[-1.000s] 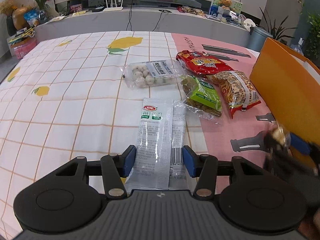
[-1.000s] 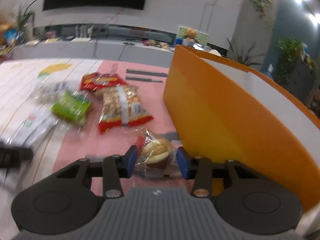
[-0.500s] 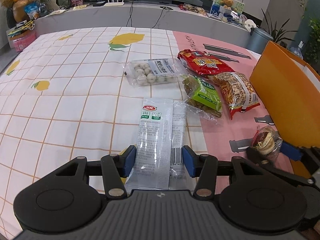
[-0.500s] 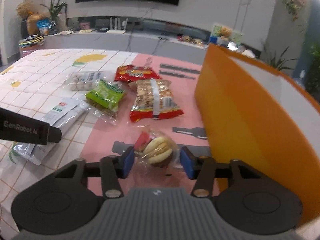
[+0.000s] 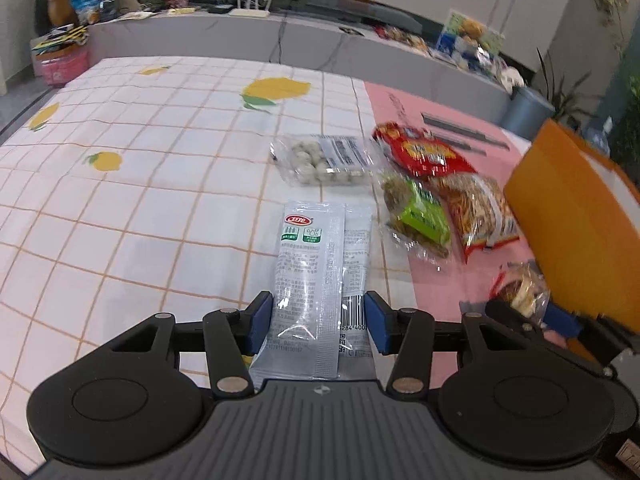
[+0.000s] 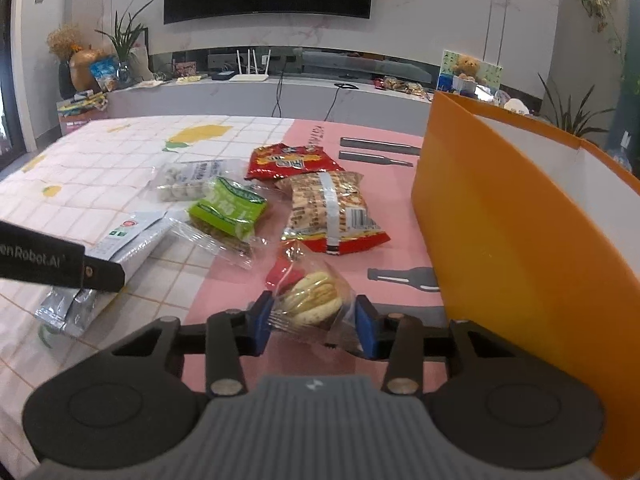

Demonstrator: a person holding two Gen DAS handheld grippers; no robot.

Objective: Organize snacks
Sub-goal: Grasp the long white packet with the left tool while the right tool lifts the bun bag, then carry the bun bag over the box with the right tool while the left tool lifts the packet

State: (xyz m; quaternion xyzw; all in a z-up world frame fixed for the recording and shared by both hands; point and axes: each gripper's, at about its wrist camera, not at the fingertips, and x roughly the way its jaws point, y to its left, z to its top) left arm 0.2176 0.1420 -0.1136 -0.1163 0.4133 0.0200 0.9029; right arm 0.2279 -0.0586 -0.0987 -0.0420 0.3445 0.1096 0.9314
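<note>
Grippers: right gripper point(image 6: 313, 325) just closed, clenched on cracker pack point(image 6: 310, 298); left gripper point(image 5: 318, 321) grips 2 silver sachets point(image 5: 310, 276) on checked tablecloth point(image 5: 140, 184)

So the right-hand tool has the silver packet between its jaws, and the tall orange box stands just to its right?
Not quite. The right wrist view shows the right gripper closed on a clear bag of round biscuits; its jaws have just been closing. The silver packet is in the left gripper. The orange box does stand to its right.

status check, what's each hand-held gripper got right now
Left hand-held gripper clamped on silver sachets. Right hand-held gripper just closed on clear-wrapped cake. Orange box alongside, open top, path clear.
</note>
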